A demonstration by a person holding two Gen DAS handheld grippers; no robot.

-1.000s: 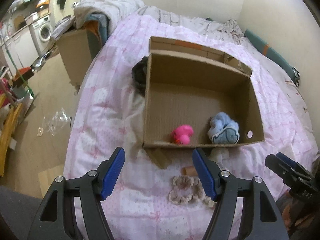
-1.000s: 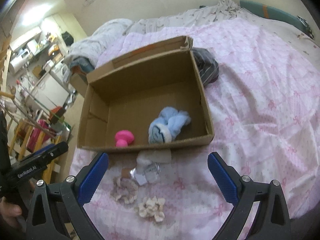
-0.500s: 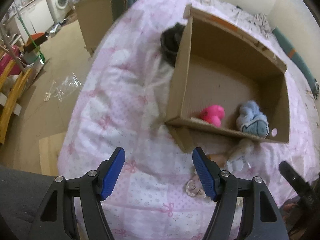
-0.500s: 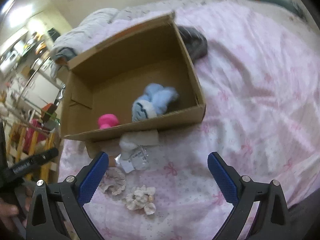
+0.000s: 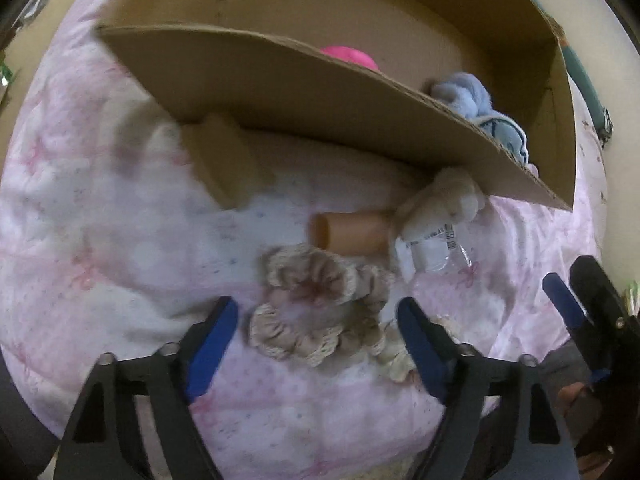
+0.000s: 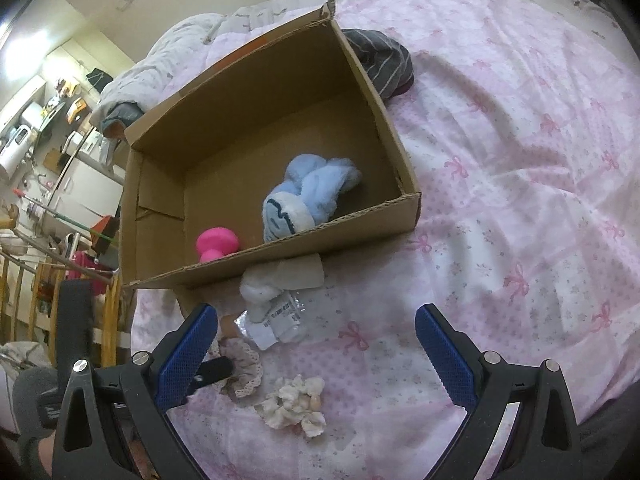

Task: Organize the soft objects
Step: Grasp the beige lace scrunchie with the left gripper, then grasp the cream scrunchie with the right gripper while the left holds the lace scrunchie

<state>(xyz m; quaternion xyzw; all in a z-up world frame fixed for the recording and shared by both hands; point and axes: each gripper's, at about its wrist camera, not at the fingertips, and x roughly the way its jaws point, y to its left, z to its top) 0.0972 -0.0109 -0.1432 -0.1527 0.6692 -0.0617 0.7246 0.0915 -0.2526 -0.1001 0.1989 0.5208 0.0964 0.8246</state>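
Pink bow-print bedspread (image 6: 520,152) filled your view as your left gripper (image 5: 316,336) dropped close, jaws wide and empty, straddling the beige lace scrunchie (image 5: 320,312) outside the brown cardboard box (image 5: 280,80); right gripper (image 6: 316,352) hung open, empty.

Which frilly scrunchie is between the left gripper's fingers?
The beige lace scrunchie, sitting between the open left gripper. The white shell-like scrunchie lies apart, farther from the box.

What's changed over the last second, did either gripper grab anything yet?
The left gripper has dropped low over the bed, its open fingers now flanking the beige lace scrunchie. Nothing grabbed. The right gripper stays open and empty. The pink toy and blue sock remain in the box.
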